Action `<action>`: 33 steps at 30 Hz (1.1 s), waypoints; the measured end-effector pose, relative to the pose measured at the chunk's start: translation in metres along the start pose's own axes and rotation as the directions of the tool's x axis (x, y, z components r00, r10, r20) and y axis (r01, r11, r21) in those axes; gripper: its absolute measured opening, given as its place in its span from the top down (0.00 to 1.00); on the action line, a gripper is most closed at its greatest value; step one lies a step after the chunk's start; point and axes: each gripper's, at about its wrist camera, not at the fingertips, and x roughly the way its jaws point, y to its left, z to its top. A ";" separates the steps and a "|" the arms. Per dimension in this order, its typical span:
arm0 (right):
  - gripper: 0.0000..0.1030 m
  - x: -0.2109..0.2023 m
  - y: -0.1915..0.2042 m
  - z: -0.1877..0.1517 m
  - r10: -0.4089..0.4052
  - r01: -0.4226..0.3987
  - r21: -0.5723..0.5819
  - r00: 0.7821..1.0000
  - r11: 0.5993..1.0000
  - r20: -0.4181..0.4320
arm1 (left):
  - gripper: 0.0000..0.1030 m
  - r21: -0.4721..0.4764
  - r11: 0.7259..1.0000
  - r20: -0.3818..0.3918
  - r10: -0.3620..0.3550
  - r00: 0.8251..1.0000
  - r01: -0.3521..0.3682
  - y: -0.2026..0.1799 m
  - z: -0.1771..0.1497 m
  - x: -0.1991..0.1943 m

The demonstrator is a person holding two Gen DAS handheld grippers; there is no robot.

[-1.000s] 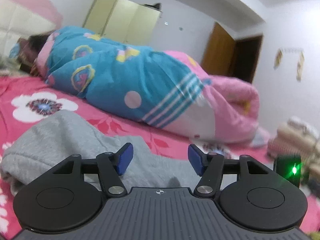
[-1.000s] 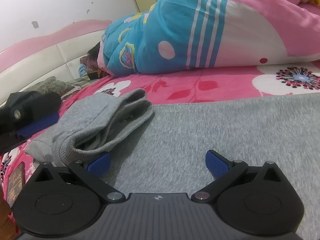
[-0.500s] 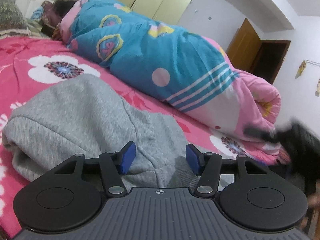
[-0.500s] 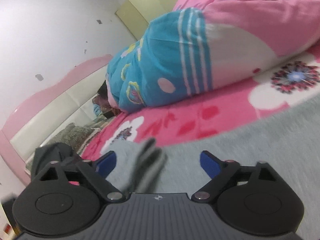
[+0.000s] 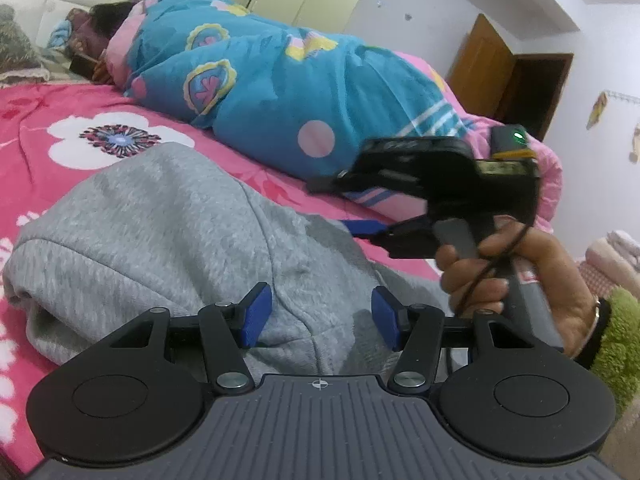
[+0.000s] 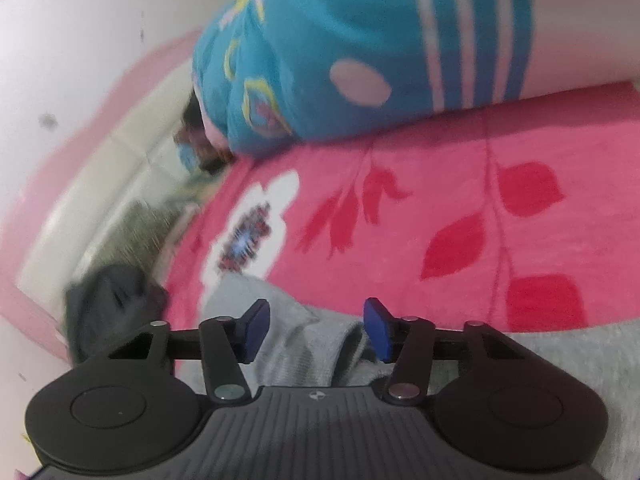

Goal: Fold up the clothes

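A grey knit garment (image 5: 168,232) lies partly folded on the pink flowered bedspread (image 5: 48,120). My left gripper (image 5: 318,316) is open, its blue pads just above the garment's near fold. In the left wrist view my right gripper (image 5: 362,206), held in a hand, hovers over the garment's right side. In the right wrist view, the right gripper (image 6: 316,330) is open with a thick rolled edge of the grey garment (image 6: 304,344) between its blue pads, not clamped.
A person wrapped in a blue and pink quilt (image 5: 280,92) lies across the far side of the bed. The pink and white headboard (image 6: 100,168) and a pillow (image 5: 16,52) are to the left. A stack of folded cloth (image 5: 616,252) sits at the right.
The right gripper swung left and came down over the garment's rolled edge, its jaws narrowing. The left gripper shifted slightly closer to the garment and stays open.
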 end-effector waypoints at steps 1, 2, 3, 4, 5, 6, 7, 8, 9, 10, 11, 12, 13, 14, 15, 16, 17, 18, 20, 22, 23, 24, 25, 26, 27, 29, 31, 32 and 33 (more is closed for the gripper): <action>0.66 0.003 0.002 -0.002 -0.017 0.016 -0.021 1.000 1.000 -0.011 | 0.46 0.001 1.000 -0.001 -0.001 1.000 0.001 0.000 0.000 0.000; 0.70 0.002 0.004 -0.004 -0.015 0.015 -0.038 1.000 0.999 -0.010 | 0.46 0.002 1.000 -0.003 -0.002 1.000 0.002 0.000 0.000 0.000; 0.70 0.001 0.005 -0.007 -0.014 0.014 -0.056 1.000 0.998 -0.009 | 0.46 0.003 1.000 -0.004 -0.003 1.000 0.003 0.001 0.000 0.000; 0.71 -0.002 0.006 -0.007 -0.018 0.018 -0.065 1.000 0.998 -0.001 | 0.46 0.004 1.000 -0.005 -0.004 1.000 0.004 0.001 0.000 -0.001; 0.71 -0.005 0.007 -0.008 -0.022 0.023 -0.075 1.000 0.997 0.007 | 0.46 0.005 1.000 -0.005 -0.005 1.000 0.005 0.001 0.000 -0.001; 0.71 -0.007 0.008 -0.008 -0.026 0.028 -0.084 1.000 0.996 0.015 | 0.46 0.006 1.000 -0.005 -0.006 1.000 0.006 0.001 0.000 -0.001; 0.72 -0.010 0.009 -0.008 -0.030 0.032 -0.093 0.999 0.995 0.023 | 0.46 0.006 1.000 -0.004 -0.005 1.000 0.005 0.001 0.000 -0.001; 0.72 -0.009 0.006 -0.005 -0.038 0.040 -0.064 0.999 0.997 0.028 | 0.46 0.006 1.000 -0.004 -0.004 1.000 0.005 0.001 0.000 0.000; 0.72 -0.008 0.002 -0.002 -0.046 0.048 -0.035 0.998 0.998 0.033 | 0.46 0.007 1.000 -0.003 -0.004 1.000 0.004 0.001 0.000 0.000; 0.71 -0.007 -0.002 0.001 -0.047 0.047 -0.011 0.998 0.999 0.041 | 0.46 0.007 1.000 -0.002 -0.005 1.000 0.005 0.001 0.000 -0.001; 0.69 -0.007 -0.005 0.004 -0.047 0.047 0.013 0.998 0.999 0.049 | 0.46 0.007 1.000 0.000 -0.005 1.000 0.005 0.001 -0.001 -0.001; 0.67 -0.004 -0.009 0.005 -0.042 0.040 0.031 0.998 0.999 0.052 | 0.46 0.007 1.000 0.001 -0.006 1.000 0.006 0.001 -0.001 -0.001; 0.58 -0.001 -0.011 0.006 -0.036 0.034 0.045 0.999 0.998 0.041 | 0.46 0.008 1.000 0.002 -0.007 1.000 0.007 0.001 -0.001 -0.001; 0.52 0.004 -0.013 0.006 -0.027 0.026 0.051 0.999 0.998 0.025 | 0.46 0.009 1.000 0.003 -0.008 1.000 0.008 0.001 -0.001 -0.001; 0.52 0.008 -0.012 0.004 -0.015 0.015 0.043 1.000 0.999 0.002 | 0.46 0.010 1.000 0.004 -0.009 1.000 0.009 0.001 -0.001 -0.001; 0.52 0.012 -0.011 0.002 -0.003 0.004 0.035 1.000 0.999 -0.022 | 0.46 0.009 1.000 0.005 -0.011 1.000 0.011 0.001 -0.001 -0.001; 0.54 0.013 -0.008 0.000 0.006 -0.005 0.016 1.000 1.000 -0.030 | 0.46 0.008 1.000 0.006 -0.012 1.000 0.012 0.002 -0.001 -0.002; 0.55 0.013 -0.004 -0.003 0.014 -0.014 -0.004 0.999 1.000 -0.038 | 0.46 0.007 1.000 0.007 -0.013 1.000 0.013 0.002 -0.001 -0.002; 0.60 0.008 0.008 -0.007 -0.002 0.001 -0.082 1.000 0.997 -0.019 | 0.46 0.002 1.000 0.009 -0.015 1.000 0.015 0.002 -0.001 -0.003; 0.68 0.000 0.016 -0.010 -0.018 0.018 -0.141 1.000 0.990 0.001 | 0.46 -0.004 1.000 0.011 -0.018 1.000 0.018 0.003 -0.001 -0.004; 0.72 -0.004 0.019 -0.011 -0.024 0.025 -0.159 1.000 0.987 0.009 | 0.46 -0.008 1.000 0.013 -0.021 1.000 0.021 0.003 -0.001 -0.005; 0.74 -0.008 0.021 -0.012 -0.028 0.031 -0.164 0.999 0.986 0.019 | 0.46 -0.013 1.000 0.017 -0.024 1.000 0.024 0.004 0.000 -0.006; 0.77 -0.014 0.021 -0.012 -0.018 0.022 -0.158 0.999 0.987 0.028 | 0.46 -0.016 1.000 0.021 -0.027 0.999 0.027 0.005 0.000 -0.007; 0.78 -0.019 0.021 -0.013 -0.008 0.013 -0.151 0.999 0.988 0.038 | 0.46 -0.021 0.999 0.027 -0.029 0.999 0.029 0.005 0.000 -0.008; 0.79 -0.024 0.022 -0.013 0.002 0.005 -0.145 0.999 0.989 0.048 | 0.46 -0.029 0.999 0.032 -0.032 0.999 0.033 0.006 0.001 -0.010; 0.79 -0.029 0.018 -0.014 0.005 0.000 -0.124 0.999 0.992 0.042 | 0.46 -0.046 0.998 0.041 -0.041 0.998 0.043 0.008 0.002 -0.011; 0.80 -0.029 0.014 -0.018 0.004 0.001 -0.111 0.999 0.994 0.042 | 0.46 -0.055 0.998 0.045 -0.042 0.998 0.044 0.009 0.003 -0.011; 0.81 -0.030 0.012 -0.019 0.003 0.002 -0.105 0.999 0.994 0.041 | 0.46 -0.056 0.998 0.045 -0.040 0.998 0.042 0.009 0.003 -0.010; 0.81 -0.030 0.010 -0.021 0.002 0.002 -0.098 0.999 0.995 0.041 | 0.46 -0.057 0.998 0.046 -0.038 0.998 0.040 0.009 0.003 -0.010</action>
